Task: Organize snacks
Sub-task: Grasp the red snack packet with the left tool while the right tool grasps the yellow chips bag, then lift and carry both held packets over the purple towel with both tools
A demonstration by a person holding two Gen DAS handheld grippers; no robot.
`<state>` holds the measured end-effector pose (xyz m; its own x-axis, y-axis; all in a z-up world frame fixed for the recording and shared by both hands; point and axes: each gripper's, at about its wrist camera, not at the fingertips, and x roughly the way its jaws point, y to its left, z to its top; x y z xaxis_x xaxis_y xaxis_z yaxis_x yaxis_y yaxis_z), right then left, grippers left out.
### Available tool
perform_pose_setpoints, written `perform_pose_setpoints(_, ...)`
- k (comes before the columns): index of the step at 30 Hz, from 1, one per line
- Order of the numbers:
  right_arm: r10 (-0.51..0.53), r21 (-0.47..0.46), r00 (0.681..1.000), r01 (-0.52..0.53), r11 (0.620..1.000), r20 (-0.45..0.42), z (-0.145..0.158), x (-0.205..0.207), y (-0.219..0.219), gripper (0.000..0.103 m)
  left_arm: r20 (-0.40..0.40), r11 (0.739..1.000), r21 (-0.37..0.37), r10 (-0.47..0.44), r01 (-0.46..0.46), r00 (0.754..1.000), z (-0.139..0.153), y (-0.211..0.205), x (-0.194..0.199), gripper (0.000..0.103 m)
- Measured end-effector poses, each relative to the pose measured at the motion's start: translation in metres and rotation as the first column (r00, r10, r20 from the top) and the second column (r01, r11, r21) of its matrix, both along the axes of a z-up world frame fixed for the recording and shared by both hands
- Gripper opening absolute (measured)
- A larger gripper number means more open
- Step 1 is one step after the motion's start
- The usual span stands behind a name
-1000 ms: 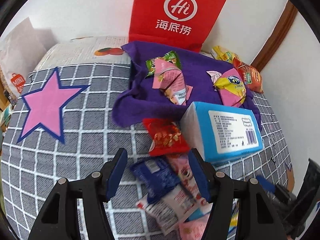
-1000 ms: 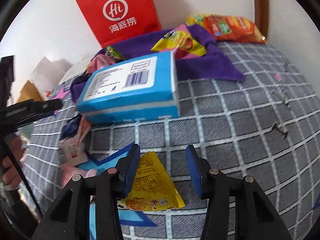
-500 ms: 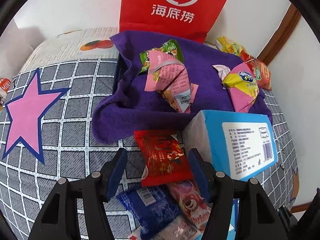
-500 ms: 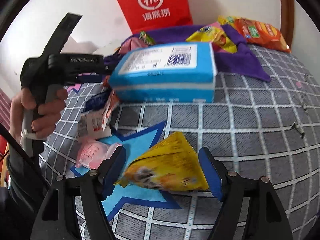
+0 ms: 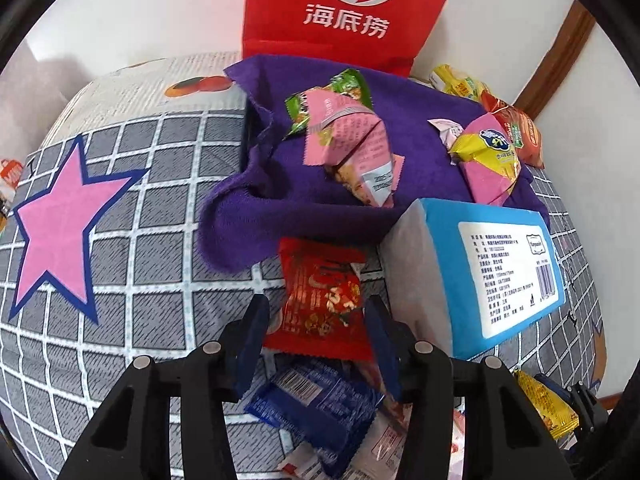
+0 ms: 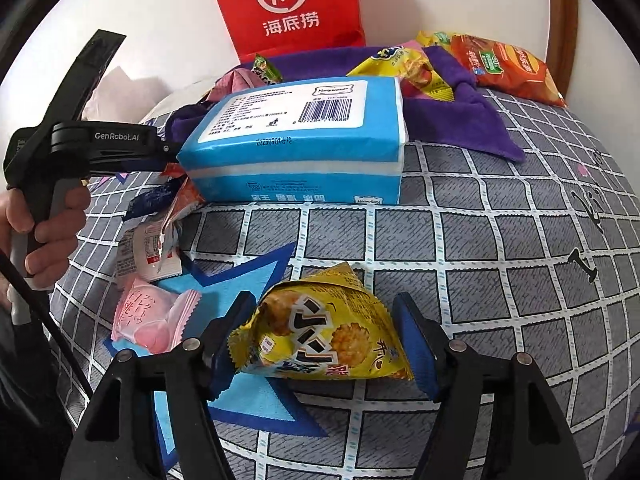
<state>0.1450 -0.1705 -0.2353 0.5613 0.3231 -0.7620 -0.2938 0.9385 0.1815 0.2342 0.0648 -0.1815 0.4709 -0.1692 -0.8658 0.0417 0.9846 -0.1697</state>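
Note:
A red snack packet point(image 5: 320, 292) lies on the checked bedspread point(image 5: 140, 280) just below the purple towel point(image 5: 280, 208). My left gripper point(image 5: 316, 328) straddles the packet's near end. Its jaws are closing and both pads touch the packet's edges. In the right wrist view a puffy yellow snack packet point(image 6: 332, 332) sits between the fingers of my right gripper point(image 6: 324, 340). Those jaws are closing too, and its crumpled ends meet both pads. On the towel rest a pink packet point(image 5: 352, 144), a green one and a yellow-pink one point(image 5: 488, 160).
A big blue tissue pack point(image 5: 500, 272) lies right of the red packet. A red paper bag point(image 5: 348, 8) stands against the wall. A blue packet point(image 5: 316, 400), a white one point(image 6: 148, 252) and a pink one point(image 6: 148, 316) lie loose. An orange chip bag point(image 6: 504, 68) is at the back right. A hand point(image 6: 48, 220) holds the left tool.
The left gripper moved forward and down from the blue packet to the red one, and its jaws narrowed. The right jaws widened around the yellow packet, and the left tool came into the right view.

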Motion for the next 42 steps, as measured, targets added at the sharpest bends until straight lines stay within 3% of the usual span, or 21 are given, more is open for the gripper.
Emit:
perform_pose_setpoints(7, -0.005, -0.004, 1.0, 0.005, 1.0, 0.003, -0.001, -0.002, 0.001, 0.07, -0.009, 0.999, 0.036, -0.02, 0.02, 1.0, -0.01, -0.011, 0.012, 0.048)
perform_pose_setpoints(11, -0.016, -0.016, 1.0, 0.016, 1.0, 0.007, 0.0, -0.002, 0.001, 0.065, 0.002, 0.999, 0.032, -0.019, 0.019, 1.0, -0.007, -0.007, 0.011, 0.041)
perform_pose_setpoints(18, -0.016, 0.03, 1.0, 0.016, 0.999, 0.016, 0.013, -0.005, -0.003, 0.054, 0.075, 0.999, 0.043, -0.015, 0.012, 0.997, 0.028, 0.001, -0.008, 0.041)
perform_pose_setpoints(23, -0.029, 0.066, 0.999, 0.028, 0.997, 0.019, 0.023, -0.008, -0.005, 0.053, 0.12, 0.998, 0.07, -0.015, 0.007, 0.993, 0.048, 0.002, -0.02, 0.041)
perform_pose_setpoints(31, -0.042, 0.056, 0.997, 0.038, 0.998, 0.064, 0.05, -0.007, -0.006, 0.053, 0.141, 1.0, 0.005, 0.014, -0.014, 0.99, 0.07, 0.012, -0.03, 0.041)
perform_pose_setpoints(37, -0.085, 0.061, 0.994, 0.08, 0.995, 0.072, 0.071, 0.01, -0.01, 0.053, 0.163, 1.0, -0.014, 0.021, -0.019, 0.986, 0.086, 0.013, -0.032, 0.041)
perform_pose_setpoints(42, -0.087, 0.075, 0.988, 0.078, 0.994, 0.13, 0.102, 0.03, -0.007, 0.053, 0.188, 1.0, -0.006, 0.018, -0.017, 0.982, 0.102, 0.011, -0.024, 0.041)
